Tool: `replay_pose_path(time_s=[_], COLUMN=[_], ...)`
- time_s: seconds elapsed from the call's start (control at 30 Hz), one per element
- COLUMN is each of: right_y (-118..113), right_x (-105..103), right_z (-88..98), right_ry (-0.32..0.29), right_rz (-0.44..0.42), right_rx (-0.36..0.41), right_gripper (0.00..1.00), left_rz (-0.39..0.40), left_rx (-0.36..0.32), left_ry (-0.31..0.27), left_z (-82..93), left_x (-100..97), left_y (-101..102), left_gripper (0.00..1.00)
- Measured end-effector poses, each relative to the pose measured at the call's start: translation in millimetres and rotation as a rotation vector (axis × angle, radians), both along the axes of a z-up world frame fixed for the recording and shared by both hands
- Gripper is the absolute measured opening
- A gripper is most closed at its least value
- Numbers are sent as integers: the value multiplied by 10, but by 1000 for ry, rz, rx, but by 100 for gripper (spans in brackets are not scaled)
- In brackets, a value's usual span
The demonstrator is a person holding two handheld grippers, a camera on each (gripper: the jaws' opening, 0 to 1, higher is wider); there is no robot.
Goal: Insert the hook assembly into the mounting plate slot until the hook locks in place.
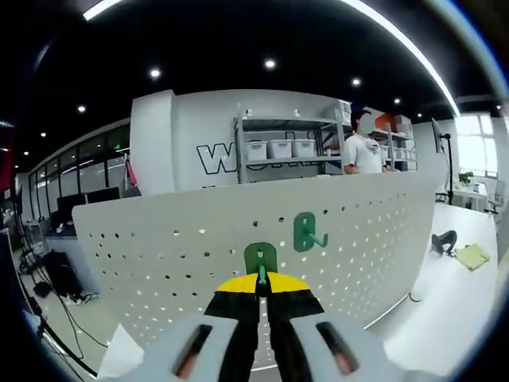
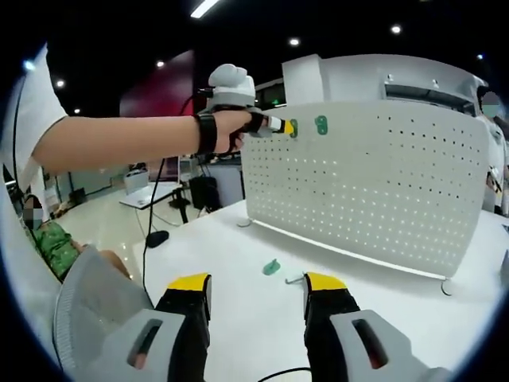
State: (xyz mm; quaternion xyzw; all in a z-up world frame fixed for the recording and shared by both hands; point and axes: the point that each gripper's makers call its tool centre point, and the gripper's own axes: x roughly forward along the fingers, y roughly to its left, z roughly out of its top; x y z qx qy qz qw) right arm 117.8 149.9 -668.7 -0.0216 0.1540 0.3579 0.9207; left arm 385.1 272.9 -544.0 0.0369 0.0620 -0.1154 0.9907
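Green hook (image 1: pixel 261 261) at pegboard (image 1: pixel 159 239), left gripper (image 1: pixel 262 283) jaws grasping it; right gripper (image 2: pixel 256 290) jaws released

My white table (image 2: pixel 238 263) carries the upright pegboard (image 2: pixel 374 183) across its far side. A loose green hook plate (image 2: pixel 272 267) lies near me with a small metal hook (image 2: pixel 294 278) just right of it.

Upright pegboard (image 2: pixel 366 179) blocks passage across the surface (image 2: pixel 238 263). A second green hook (image 1: pixel 305 231) hangs just beside the left claw (image 1: pixel 262 285). Green piece (image 2: pixel 272 267) and metal hook (image 2: pixel 294 278) lie before the right claw (image 2: pixel 258 286); surrounding surface open.
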Motion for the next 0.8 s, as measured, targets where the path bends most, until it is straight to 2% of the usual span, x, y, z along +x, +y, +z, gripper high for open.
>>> replay_pose_path(time_s=[0.07,0.13,0.3,0.47,0.8], right_y=[-13,-23,-83,-133,-158], right_x=[-7,-13,-5,-3,-9], right_z=[-6,-24,-66,-72,-112], right_ry=[2,9,28,27,38], right_rz=[-6,-8,-14,-29,-26], right_rx=[2,2,-7,-10,-26], right_gripper=[47,47,46,46,45], left_rz=[-3,-1,9,9,7], left_rx=[43,10,-15,-20,10], left_ry=[-9,-7,-7,-20,-33], left_z=[7,27,62,111,151], left_x=[35,57,125,169,316], left_y=[-19,-25,0,-16,-43], left_gripper=[2,2,2,2,2])
